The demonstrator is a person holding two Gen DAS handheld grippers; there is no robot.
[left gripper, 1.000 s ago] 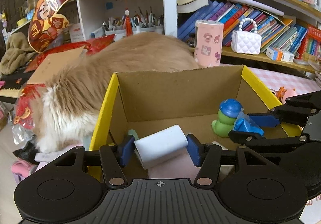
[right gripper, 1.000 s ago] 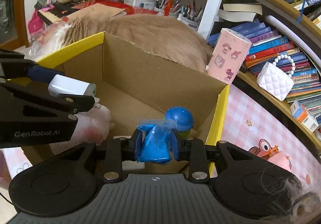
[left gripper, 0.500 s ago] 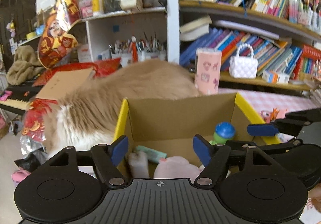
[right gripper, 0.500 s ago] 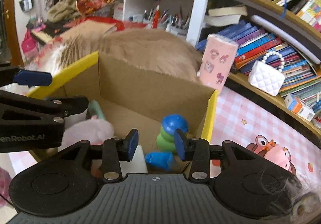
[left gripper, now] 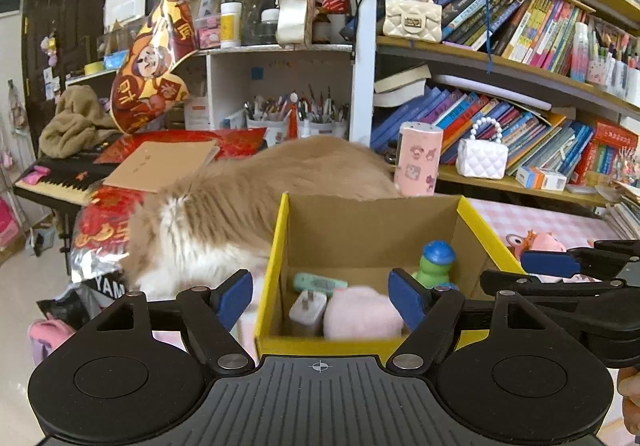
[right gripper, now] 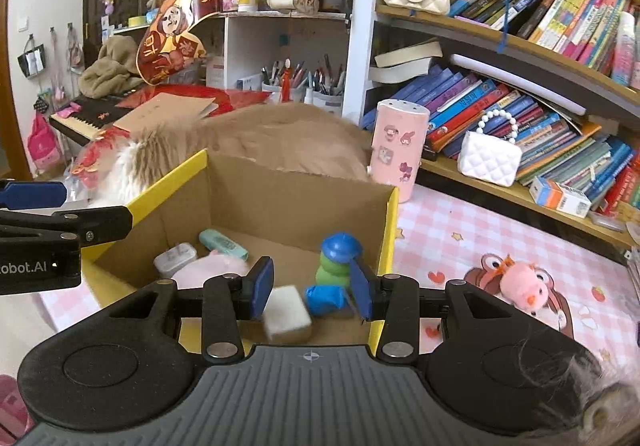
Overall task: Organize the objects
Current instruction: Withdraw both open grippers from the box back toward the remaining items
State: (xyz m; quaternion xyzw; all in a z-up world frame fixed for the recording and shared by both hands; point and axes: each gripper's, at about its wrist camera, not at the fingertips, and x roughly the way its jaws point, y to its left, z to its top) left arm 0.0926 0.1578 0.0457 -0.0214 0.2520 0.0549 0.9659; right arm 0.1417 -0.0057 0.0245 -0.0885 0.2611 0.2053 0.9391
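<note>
The left gripper hangs in front of the cardboard box, its jaws spread wide with nothing gripped between them; the blue pads frame the box's near wall without touching it. The right gripper hovers over the box's near right corner, its jaws parted a modest way and also empty.

The box, brown inside with yellow rims, stands on a pink checked tabletop, towards its left edge. Inside it, against the near wall, lies a pink plush toy, and just left of that a white charger with its prongs upward. Behind them a mint green case lies flat on the floor of the box. In the right half a green figure with a blue cap stands upright, and touching its base lies a crumpled blue packet. A white block rests near the front wall, beside the packet; in the right wrist view it is slightly blurred.

A long-haired ginger and white cat lies just behind the box, along its far wall. At the box's far right corner stands a pink cylinder with cartoon stickers. A pink plush pig lies on the tabletop well to the right of the box. Shelves of books run behind.
</note>
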